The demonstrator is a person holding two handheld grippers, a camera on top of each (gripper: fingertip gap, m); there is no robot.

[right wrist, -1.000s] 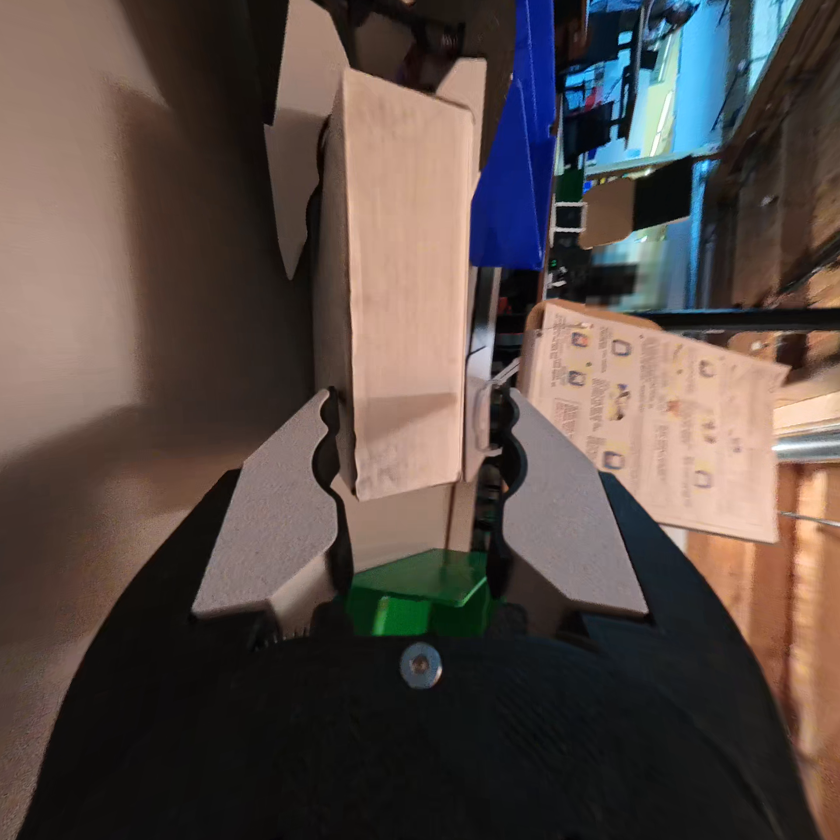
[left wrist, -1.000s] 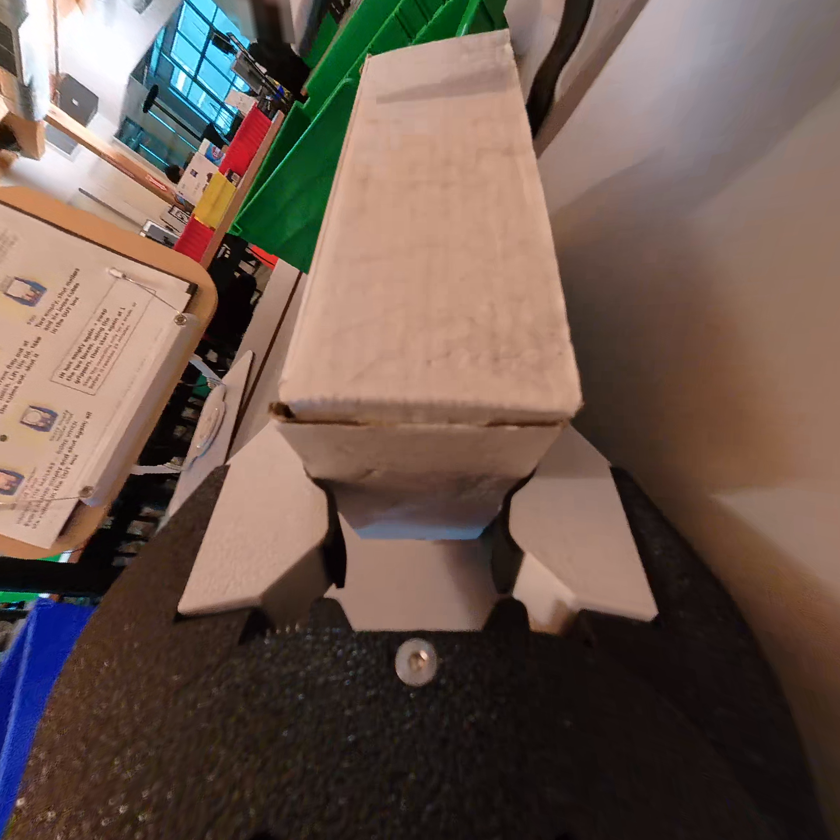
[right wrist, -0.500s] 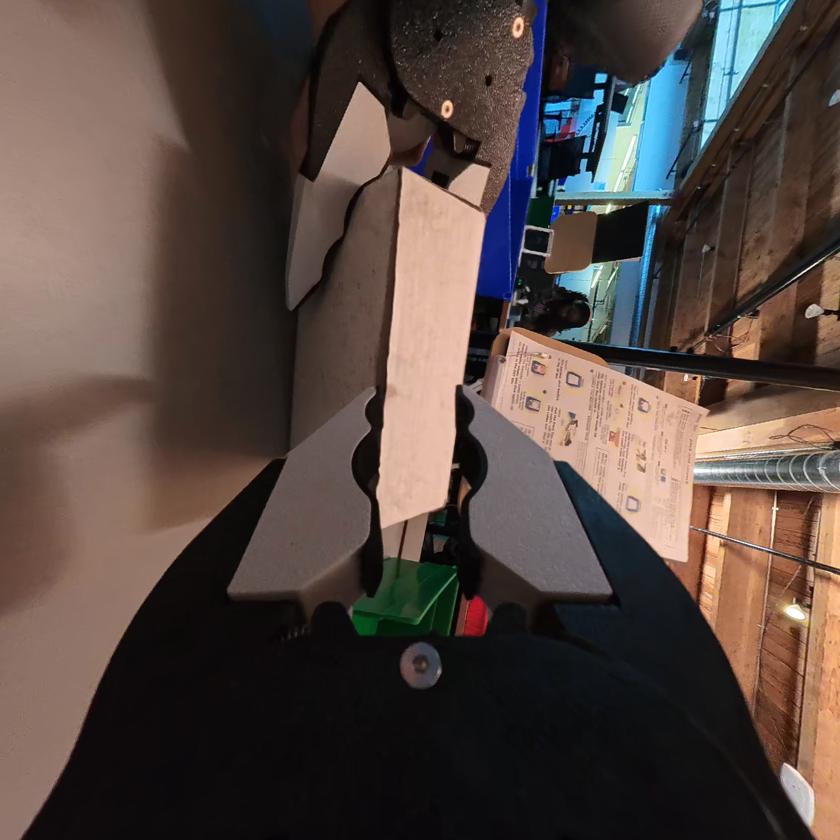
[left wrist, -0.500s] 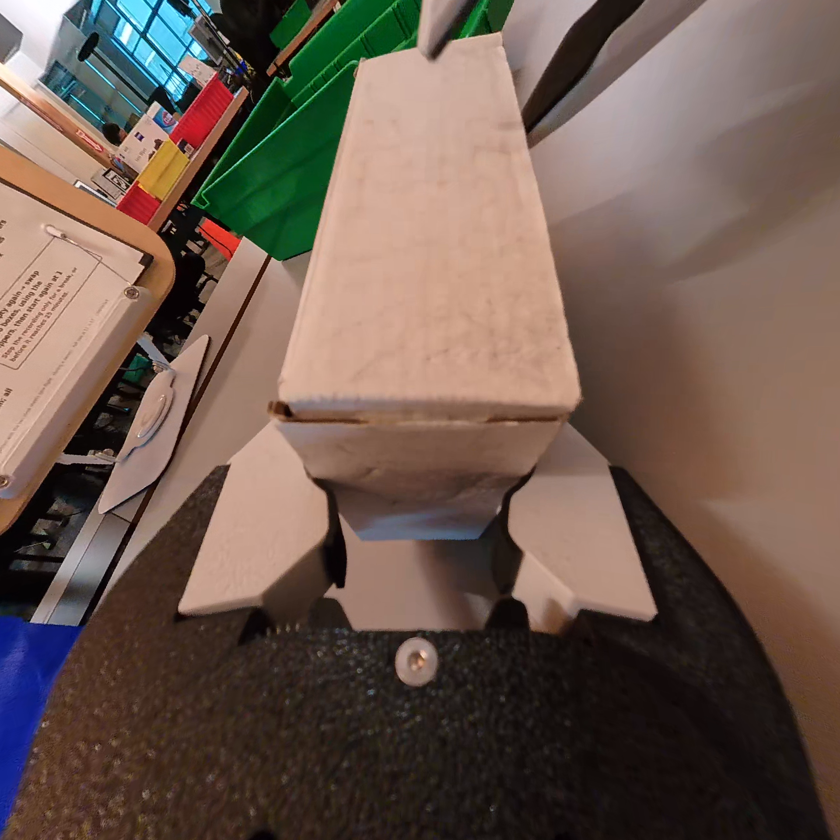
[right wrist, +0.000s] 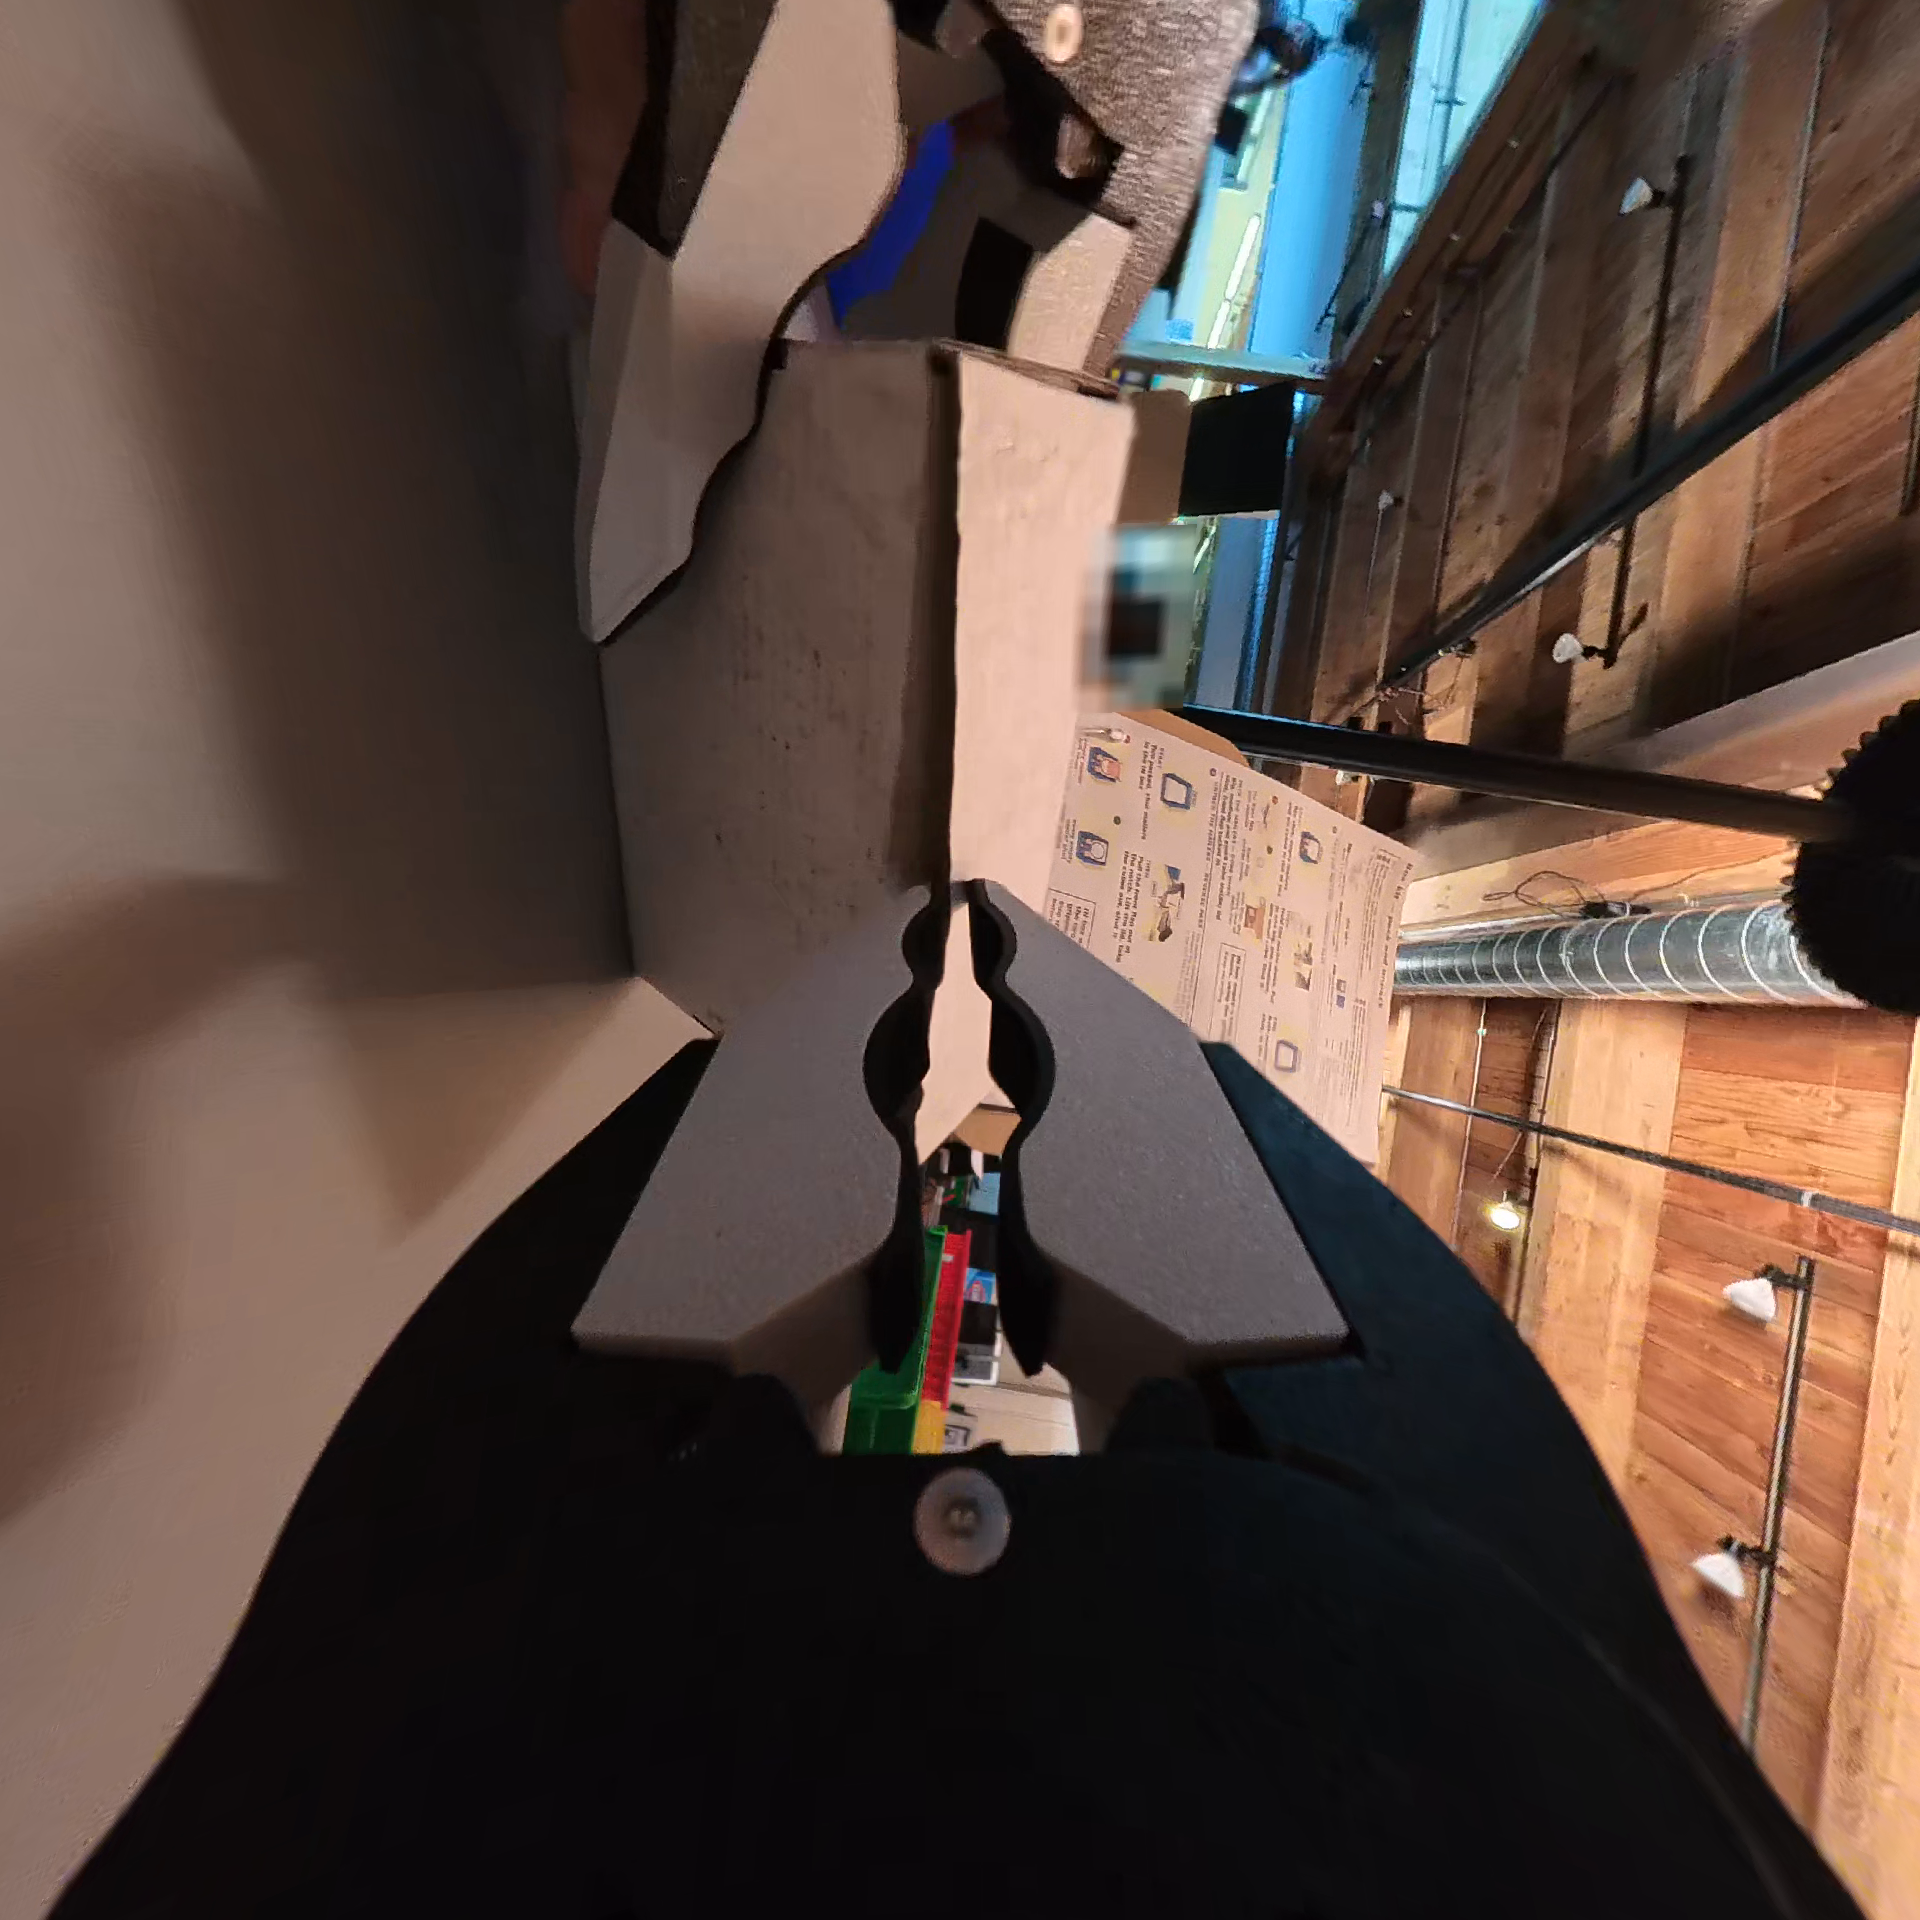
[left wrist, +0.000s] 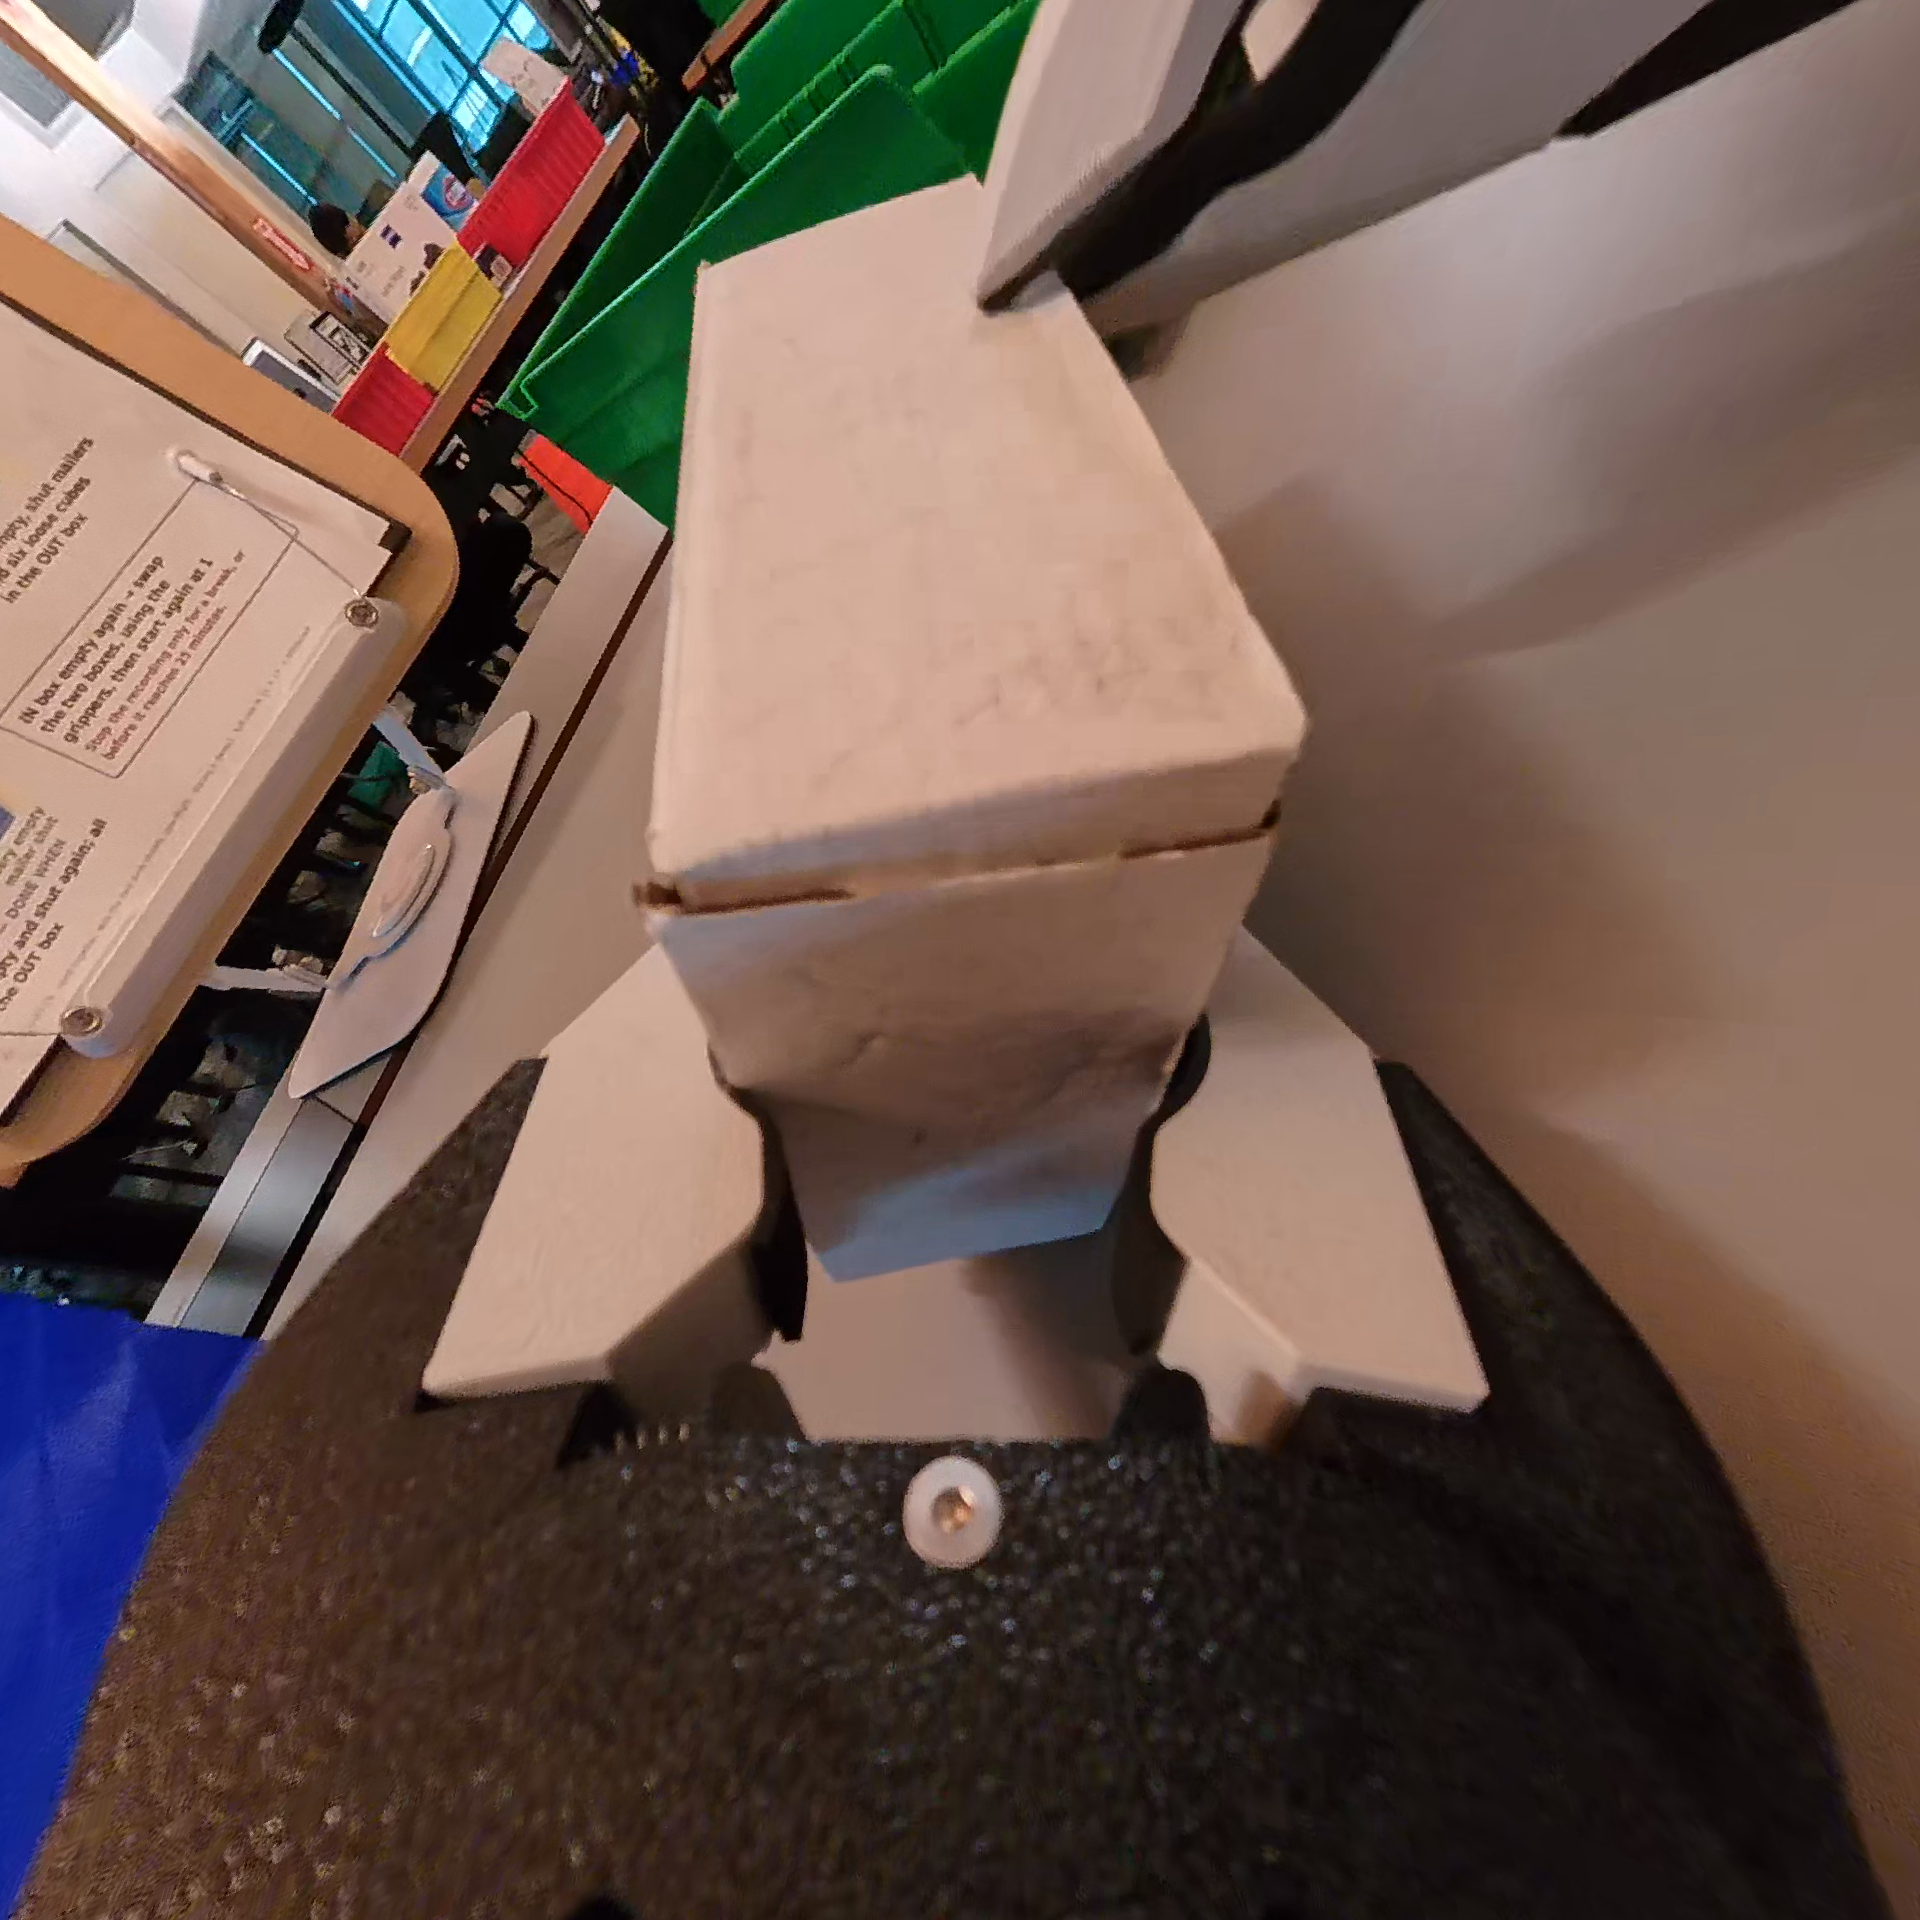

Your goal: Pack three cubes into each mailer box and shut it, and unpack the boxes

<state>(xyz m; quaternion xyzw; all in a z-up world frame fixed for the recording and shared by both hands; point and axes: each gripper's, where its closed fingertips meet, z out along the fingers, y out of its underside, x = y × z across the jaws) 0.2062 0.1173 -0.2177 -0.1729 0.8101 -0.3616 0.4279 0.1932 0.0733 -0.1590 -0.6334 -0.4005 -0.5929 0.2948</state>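
Note:
A white cardboard mailer box is held off the table, its lid down. My left gripper is shut on the box's near end, one finger on each side. My right gripper is almost fully shut, pinching a thin cardboard edge of the same box at the other end. In the left wrist view the right gripper shows at the box's far end. In the right wrist view the left gripper shows beyond the box. No cubes are in view.
The pale table lies to the right of the box. Green bins stand beyond it. A wooden board with an instruction sheet is at the left, and a blue bin at the lower left.
My right gripper has narrowed from straddling the box's end to pinching a thin edge of it. The box has turned a little while my left gripper keeps its hold.

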